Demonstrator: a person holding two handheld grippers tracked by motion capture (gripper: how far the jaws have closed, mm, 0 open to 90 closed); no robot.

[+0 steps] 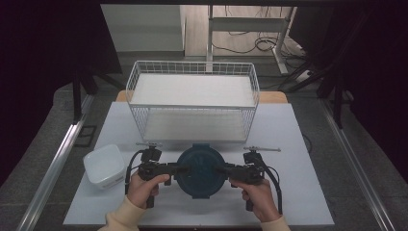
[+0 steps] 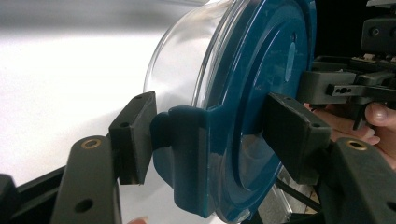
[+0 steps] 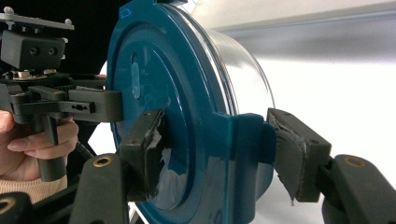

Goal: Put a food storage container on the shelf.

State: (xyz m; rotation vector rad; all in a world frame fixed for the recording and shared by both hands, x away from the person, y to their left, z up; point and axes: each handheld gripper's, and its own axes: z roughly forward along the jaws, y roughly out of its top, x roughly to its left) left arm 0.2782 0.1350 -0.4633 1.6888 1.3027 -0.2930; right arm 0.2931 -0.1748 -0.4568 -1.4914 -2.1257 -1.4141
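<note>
— What's on the surface (image 1: 288, 192) in front of you?

— At its far edge stands a white wire basket (image 1: 192, 98), the biggest thing here. Near the front edge, about midway along it, sits the round clear container (image 2: 182, 60) with its dark blue lid (image 1: 200, 168). A small white tub (image 1: 104, 165) rests by the left edge.

— And your two tools?

— My left hand-held gripper (image 1: 185, 169) is clamped on the lid's left latch tab (image 2: 187, 158), one pad on the lid's top face, the other against the tab's outer side. My right hand-held gripper (image 1: 217, 169) grips the opposite tab (image 3: 245, 158) the same way.

— So both are grasping?

— Yes, each is clenched on the lid from its own side, jaws pointing toward each other across the container. My hands (image 1: 144, 187) sit close to the front edge.
</note>
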